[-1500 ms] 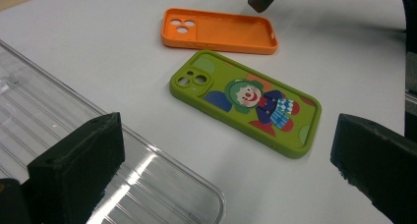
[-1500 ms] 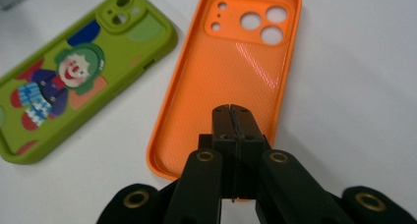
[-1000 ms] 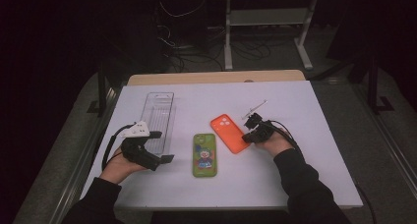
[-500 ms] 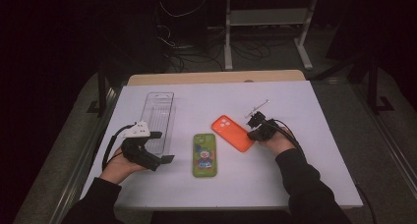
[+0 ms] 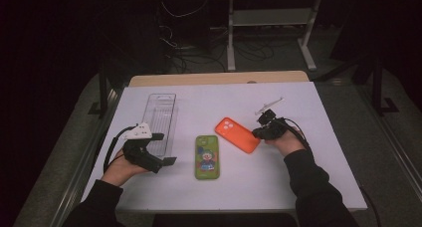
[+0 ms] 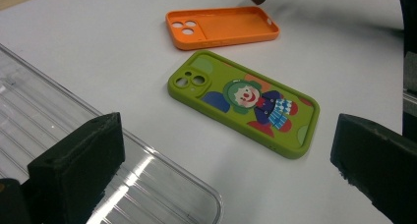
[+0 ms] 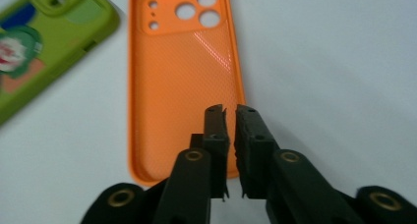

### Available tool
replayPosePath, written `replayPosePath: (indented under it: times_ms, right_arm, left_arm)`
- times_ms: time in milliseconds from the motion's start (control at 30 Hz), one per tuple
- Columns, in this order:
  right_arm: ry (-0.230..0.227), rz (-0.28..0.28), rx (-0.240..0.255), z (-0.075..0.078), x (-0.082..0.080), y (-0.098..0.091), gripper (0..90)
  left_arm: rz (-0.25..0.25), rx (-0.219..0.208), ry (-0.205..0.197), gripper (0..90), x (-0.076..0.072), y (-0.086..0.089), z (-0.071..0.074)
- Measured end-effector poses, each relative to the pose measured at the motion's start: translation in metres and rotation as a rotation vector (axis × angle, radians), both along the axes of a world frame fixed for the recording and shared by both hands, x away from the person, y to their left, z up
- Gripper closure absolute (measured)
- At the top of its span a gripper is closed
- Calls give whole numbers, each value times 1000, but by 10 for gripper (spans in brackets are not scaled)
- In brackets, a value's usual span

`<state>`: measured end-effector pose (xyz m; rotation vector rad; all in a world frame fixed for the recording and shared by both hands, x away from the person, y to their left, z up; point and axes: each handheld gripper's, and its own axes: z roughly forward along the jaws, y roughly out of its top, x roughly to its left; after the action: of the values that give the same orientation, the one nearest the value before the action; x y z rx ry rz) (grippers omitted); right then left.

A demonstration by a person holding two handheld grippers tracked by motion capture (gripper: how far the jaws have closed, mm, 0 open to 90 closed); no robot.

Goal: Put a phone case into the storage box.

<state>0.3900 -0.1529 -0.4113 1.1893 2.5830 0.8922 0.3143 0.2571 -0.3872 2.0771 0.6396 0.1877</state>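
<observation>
Nearest the person, the left gripper (image 5: 158,150) rests low on the white table (image 5: 318,187) beside the near end of the clear plastic tray (image 5: 160,115), its jaws standing wide apart with nothing between them; in the left gripper view the two black pads frame the green phone case (image 6: 244,102), which suggests this hand is parked and waiting rather than working. That green case, printed with a clown, lies flat with its back up near the middle of the table. Just beyond and to its right lies the orange phone case (image 5: 237,134), hollow side up with its camera holes at the far end, apart from the green one and angled toward the right hand. The right gripper (image 7: 230,117) hovers over the case's near end at its right edge; its jaws have just been opening by a sliver, so a narrow gap shows between the pads with no rim of the case caught in it. I judge it has just let go of the edge, or is about to take it; the frames do not settle which. Whether the tips touch the case wall is hard to tell, since the view is blurred. The tray's near corner is cut off in the left gripper view, and the room behind the table is too dark to read.
</observation>
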Motion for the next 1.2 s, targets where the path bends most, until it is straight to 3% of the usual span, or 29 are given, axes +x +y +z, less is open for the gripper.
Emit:
replayPosePath:
  times_ms: [267, 433, 500, 600, 700, 800, 1000, 1200]
  right_arm:
    - [-34, -7, 137, 16, -21, -23, 469]
    - [-87, -4, 169, 15, -37, -32, 214]
    - [-117, -6, 157, 13, -43, -34, 126]
    - [-165, -4, 184, 11, -55, -36, 74]
    - [-174, 0, 207, 10, -66, -37, 1]
    - [-195, -1, 217, 5, -75, -39, 0]
    - [-153, 4, 222, -9, -94, -39, 0]
    - [-165, 21, 206, -7, -95, -36, 0]
  left_arm:
    - [-5, 11, -8, 0, 1, 2, 1]
    - [-3, 5, -8, 0, 0, 2, 1]
    - [-4, 6, -9, 0, 1, 2, 1]
    - [-4, 1, -9, 0, 0, 2, 1]
    - [-3, 1, -7, 0, 0, 2, 1]
    - [-8, 2, -12, 0, 0, 2, 2]
    - [-7, 10, -4, 0, 0, 1, 1]
    - [-10, 11, -8, 0, 0, 0, 1]
